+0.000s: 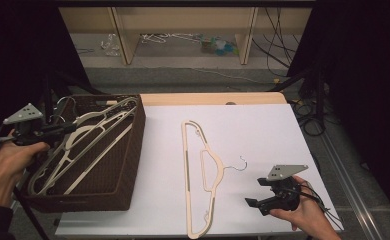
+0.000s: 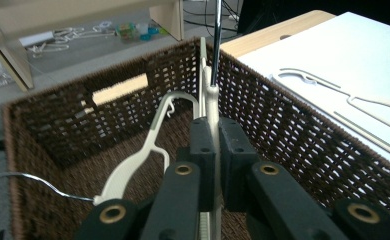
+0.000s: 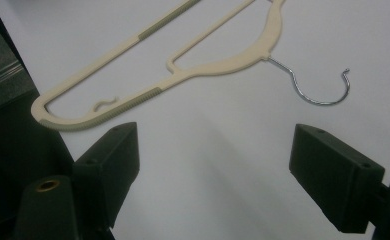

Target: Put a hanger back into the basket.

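A cream plastic hanger [image 1: 187, 170] with a metal hook lies flat on the white table top [image 1: 263, 135]. My right gripper [image 1: 255, 192] hovers open just to its right, near the hook. In the right gripper view the hanger [image 3: 208, 65] and its hook [image 3: 323, 90] lie beyond the spread jaws of that gripper [image 3: 218, 150]. At the left, my left gripper [image 1: 68, 129] is over the brown wicker basket [image 1: 138, 130]. It is shut on the neck of a second cream hanger [image 2: 210, 120], whose hook [image 2: 215, 40] points up.
Several more cream hangers [image 1: 100, 117] lie slanted inside the basket [image 2: 283, 130], one [image 2: 133, 165] just left of the jaws. A wooden strip [image 1: 213, 98] runs along the table's far edge. Wooden shelf legs and floor clutter stand beyond it.
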Demonstrator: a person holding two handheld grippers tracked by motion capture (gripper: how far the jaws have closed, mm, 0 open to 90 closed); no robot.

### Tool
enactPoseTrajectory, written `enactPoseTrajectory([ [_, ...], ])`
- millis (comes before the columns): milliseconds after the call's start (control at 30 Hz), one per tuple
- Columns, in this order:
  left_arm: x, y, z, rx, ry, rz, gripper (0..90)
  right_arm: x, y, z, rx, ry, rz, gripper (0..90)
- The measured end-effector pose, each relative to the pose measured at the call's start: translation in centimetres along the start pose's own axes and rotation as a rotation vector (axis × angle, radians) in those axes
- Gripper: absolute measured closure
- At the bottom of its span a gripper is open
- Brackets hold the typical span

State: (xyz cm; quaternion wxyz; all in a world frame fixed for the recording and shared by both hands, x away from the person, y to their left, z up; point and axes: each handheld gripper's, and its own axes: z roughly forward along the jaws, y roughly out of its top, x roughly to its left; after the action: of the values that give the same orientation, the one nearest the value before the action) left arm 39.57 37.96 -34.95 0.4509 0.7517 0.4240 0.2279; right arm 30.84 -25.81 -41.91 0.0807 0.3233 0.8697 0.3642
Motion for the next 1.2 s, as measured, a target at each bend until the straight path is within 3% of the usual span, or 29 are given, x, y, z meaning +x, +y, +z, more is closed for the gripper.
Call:
enactPoseTrajectory([
  [233,0.3,-2.1,1.5,0.050,0.004,-0.056,85.6,0.0,0.0,0.0,0.002,0.000,0.004,21.2],
  [300,0.4,-2.5,1.8,0.054,0.012,-0.085,85.4,-0.1,0.0,0.1,0.004,-0.001,-0.016,21.3],
  [433,0.8,-3.4,2.3,0.065,0.031,-0.143,84.2,0.0,0.0,0.1,0.011,0.004,-0.009,21.3],
  [500,1.1,-3.6,2.3,0.060,0.059,-0.162,83.4,0.0,-0.1,0.1,0.009,0.002,-0.008,21.3],
  [567,1.5,-3.6,2.1,0.108,0.159,-0.180,78.7,0.1,-0.1,0.1,0.014,0.007,0.002,21.3],
  [600,1.5,-3.6,2.1,0.108,0.159,-0.180,76.7,0.1,-0.1,0.1,0.014,0.007,0.002,21.3],
  [633,1.7,-3.6,2.1,0.127,0.196,-0.169,76.7,0.1,0.0,0.0,0.019,0.012,0.002,21.3],
  [733,2.0,-3.7,1.8,0.111,0.253,-0.233,67.0,0.0,-0.1,0.1,0.007,0.002,-0.009,21.3],
  [833,1.8,-3.5,1.4,0.125,0.292,-0.218,63.0,0.0,-0.1,0.1,0.013,0.004,-0.006,21.3],
  [967,0.7,-3.0,1.1,0.103,0.260,-0.194,59.2,0.1,-0.1,0.2,0.007,0.005,0.003,21.4],
  [1067,-0.5,-2.6,0.9,0.067,0.242,-0.197,54.2,0.1,-0.1,0.3,-0.001,-0.005,-0.010,21.4],
  [1200,-3.5,-1.7,0.5,0.014,0.173,-0.192,46.8,0.3,0.0,0.3,0.010,0.002,0.008,21.6],
])
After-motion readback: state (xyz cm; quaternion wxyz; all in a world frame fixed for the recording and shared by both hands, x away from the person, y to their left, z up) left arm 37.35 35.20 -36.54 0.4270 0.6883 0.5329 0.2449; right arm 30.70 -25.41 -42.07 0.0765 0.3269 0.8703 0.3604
